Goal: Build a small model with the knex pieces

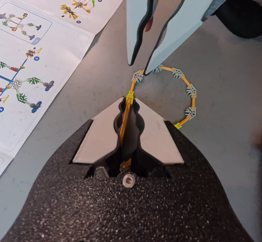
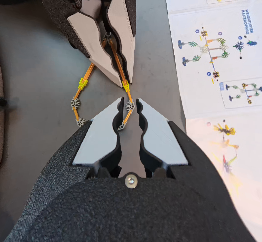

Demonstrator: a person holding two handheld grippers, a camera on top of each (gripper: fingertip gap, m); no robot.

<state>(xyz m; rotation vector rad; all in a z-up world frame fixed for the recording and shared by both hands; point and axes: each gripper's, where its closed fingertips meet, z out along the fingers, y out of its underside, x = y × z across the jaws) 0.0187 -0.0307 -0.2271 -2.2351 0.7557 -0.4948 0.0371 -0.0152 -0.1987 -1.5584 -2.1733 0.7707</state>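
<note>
The left tool (image 1: 128,100) is clamped on an orange rod of the toy ring (image 1: 190,90) on the tabletop (image 1: 212,64). The right tool (image 2: 129,98), fingers apart, surrounds a grey connector (image 2: 130,105). The ring looks light and fragile; hold rods near joints.
</note>
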